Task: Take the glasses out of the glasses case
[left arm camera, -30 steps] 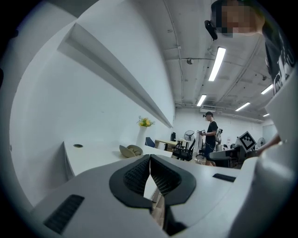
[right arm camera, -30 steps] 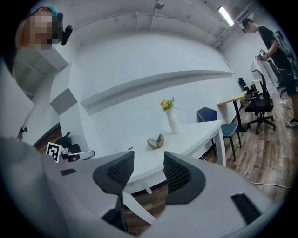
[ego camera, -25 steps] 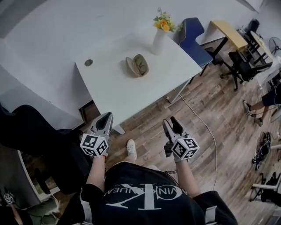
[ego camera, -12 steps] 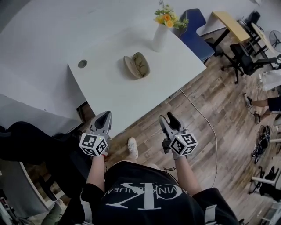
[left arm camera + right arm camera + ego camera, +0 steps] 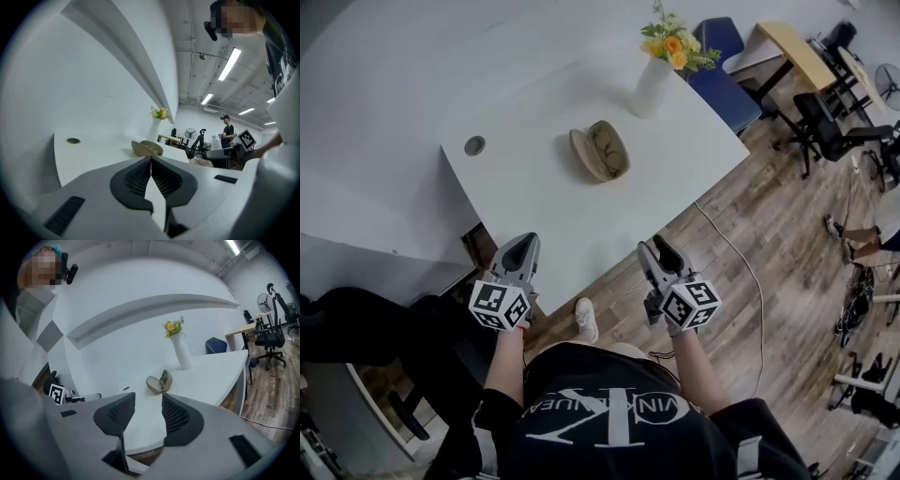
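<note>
Beige glasses case [image 5: 587,156] holds indistinct glasses [image 5: 607,147]; left gripper [image 5: 525,246] fingers together, right gripper [image 5: 654,247] apart.

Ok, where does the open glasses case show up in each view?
Head view: glasses case upper middle, on the white table.
Left gripper view: glasses case just below centre.
Right gripper view: glasses case just below centre.
Shared landmark: flower vase up-right of it.

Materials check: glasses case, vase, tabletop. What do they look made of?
Glasses case: open clamshell, tan, matte, no glints; probably a hard shell under leatherette or fabric, can't tell which.
Vase: white, smooth, opaque; likely ceramic, plastic not ruled out.
Tabletop: plain white, even, low sheen; likely laminate or painted board.
</note>
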